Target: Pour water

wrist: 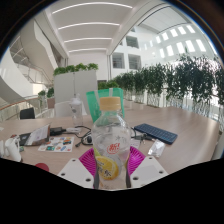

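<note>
Two magenta pads (88, 160) flank a clear plastic water bottle (111, 140), pressing its sides; the tongs (111, 163) pinch it upright, held level above the surface (180, 120). Its base is cut off below. Behind it stands a green cup (106, 100), partly hidden. Clutter at the left is hard to make out; a dark tablet (155, 133) lies to the right.

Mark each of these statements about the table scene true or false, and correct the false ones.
1. A clear plastic bottle stands between the pads of the hand-held gripper. True.
2. The bottle has a blue label. False: its label is red and yellow.
3. A green cup stands beyond the bottle. True.
4. The table is outdoors on grass. False: it stands indoors, with potted plants behind.
</note>
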`<state>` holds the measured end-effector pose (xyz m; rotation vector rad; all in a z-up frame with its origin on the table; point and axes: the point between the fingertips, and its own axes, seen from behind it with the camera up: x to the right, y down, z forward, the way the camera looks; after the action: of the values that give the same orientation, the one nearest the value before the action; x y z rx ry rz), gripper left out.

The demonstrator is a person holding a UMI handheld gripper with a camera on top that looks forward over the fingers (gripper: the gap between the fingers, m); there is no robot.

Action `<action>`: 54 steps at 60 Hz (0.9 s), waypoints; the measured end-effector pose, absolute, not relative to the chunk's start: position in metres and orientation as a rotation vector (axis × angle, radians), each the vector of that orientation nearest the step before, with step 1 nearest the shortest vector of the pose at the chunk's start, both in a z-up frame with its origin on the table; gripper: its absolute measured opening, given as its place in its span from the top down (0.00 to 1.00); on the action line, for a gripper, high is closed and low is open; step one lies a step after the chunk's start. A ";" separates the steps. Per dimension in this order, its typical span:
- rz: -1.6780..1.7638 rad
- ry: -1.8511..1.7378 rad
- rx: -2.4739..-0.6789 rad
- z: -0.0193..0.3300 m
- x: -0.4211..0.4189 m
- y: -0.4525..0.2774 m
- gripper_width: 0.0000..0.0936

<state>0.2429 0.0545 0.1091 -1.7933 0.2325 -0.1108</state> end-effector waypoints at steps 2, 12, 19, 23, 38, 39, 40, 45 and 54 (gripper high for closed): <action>-0.141 0.202 -1.784 0.127 0.240 0.054 0.62; -0.307 0.015 -1.693 0.239 0.186 0.057 0.62; -0.521 -0.224 -1.635 0.292 0.122 0.062 0.62; -0.654 -0.386 -1.641 0.304 0.079 0.064 0.62; -1.282 -1.203 -1.453 0.224 -0.064 0.093 0.62; -1.317 -1.257 -1.434 0.223 -0.064 0.091 0.62; -1.360 -1.303 -1.406 0.219 -0.068 0.092 0.62; -1.545 -1.512 -1.291 0.204 -0.080 0.097 0.62; -1.729 -1.764 -1.111 0.201 -0.093 0.102 0.62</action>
<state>-0.0935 0.1016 0.2014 -1.1114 -1.7635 -1.7292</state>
